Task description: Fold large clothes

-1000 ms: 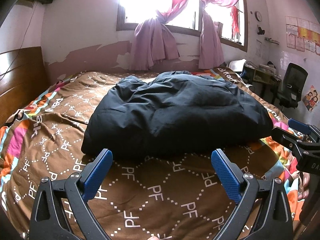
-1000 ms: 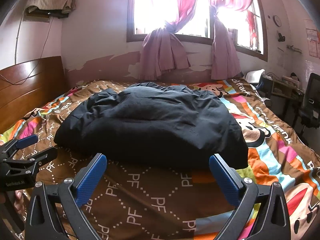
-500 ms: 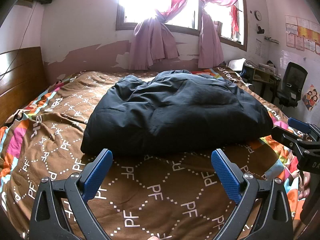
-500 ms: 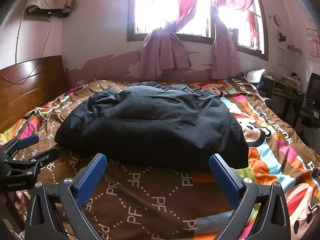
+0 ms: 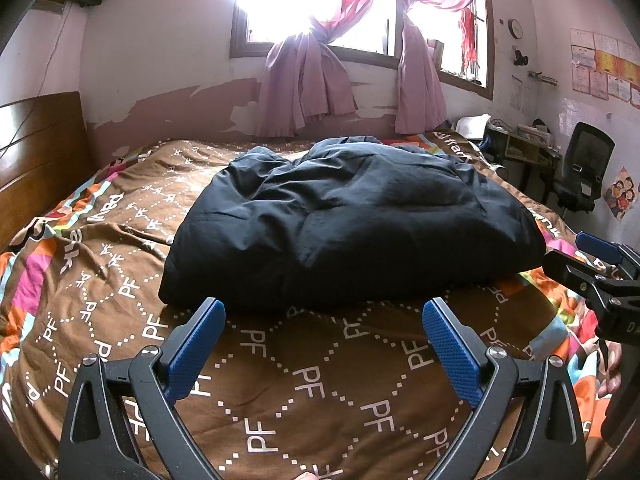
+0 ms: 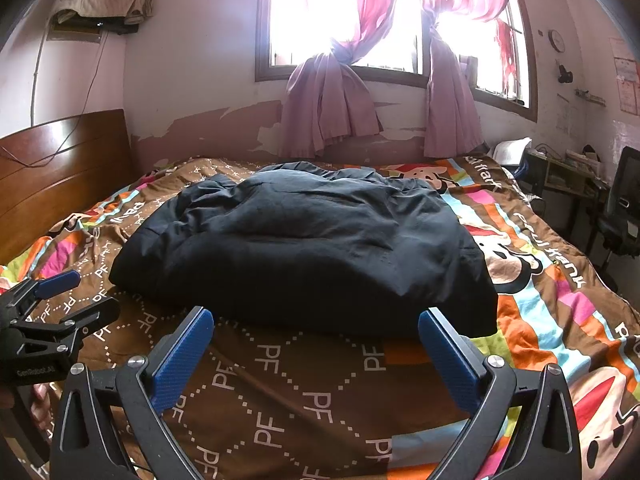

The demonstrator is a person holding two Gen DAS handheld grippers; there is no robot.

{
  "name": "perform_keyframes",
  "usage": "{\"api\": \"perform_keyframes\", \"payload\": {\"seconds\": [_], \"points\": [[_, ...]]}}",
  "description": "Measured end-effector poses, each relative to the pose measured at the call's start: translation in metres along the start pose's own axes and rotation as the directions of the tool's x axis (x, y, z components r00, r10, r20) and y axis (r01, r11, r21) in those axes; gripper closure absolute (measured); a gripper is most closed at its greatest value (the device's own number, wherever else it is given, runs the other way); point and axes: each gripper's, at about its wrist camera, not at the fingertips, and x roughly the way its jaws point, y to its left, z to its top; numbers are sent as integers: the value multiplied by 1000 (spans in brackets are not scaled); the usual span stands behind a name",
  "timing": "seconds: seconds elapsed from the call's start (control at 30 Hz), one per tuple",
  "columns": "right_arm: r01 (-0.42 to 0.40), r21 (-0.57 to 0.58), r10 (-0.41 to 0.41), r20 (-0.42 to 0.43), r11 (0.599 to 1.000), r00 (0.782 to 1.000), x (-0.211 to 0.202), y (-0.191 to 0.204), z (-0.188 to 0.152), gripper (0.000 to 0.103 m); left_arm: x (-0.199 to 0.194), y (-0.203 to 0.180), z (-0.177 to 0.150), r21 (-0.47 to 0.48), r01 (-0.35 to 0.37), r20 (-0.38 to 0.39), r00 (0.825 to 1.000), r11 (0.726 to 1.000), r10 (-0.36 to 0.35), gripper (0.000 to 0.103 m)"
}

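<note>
1. The black garment (image 5: 352, 224) lies bunched in the middle of the bedspread (image 5: 304, 384); its long axis runs crosswise to both grippers.
2. Left gripper (image 5: 322, 344): jaws spread wide, holding nothing; garment directly ahead, near edge just beyond the fingertips.
3. Right gripper (image 6: 316, 348): jaws likewise apart and empty; garment's near right corner lies closest to it.
4. Neither gripper is clearly nearer; judged next: grasp the near edge.

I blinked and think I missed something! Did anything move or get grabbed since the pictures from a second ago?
Almost nothing changed. The left gripper and the right gripper are both open and empty, as before, held just short of the black coat. Nothing was grabbed or let go. The coat lies in the same puffy heap on the bedspread, with only a slight wobble in the views.
</note>
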Motion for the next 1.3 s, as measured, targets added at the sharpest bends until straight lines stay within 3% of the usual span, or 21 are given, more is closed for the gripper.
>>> {"api": "perform_keyframes", "payload": {"seconds": [1.3], "points": [[-7,2,7,-3,1000,1000,1,-2,0,0,3,2,-4,11,-1,-6,1000,1000,1,6]]}}
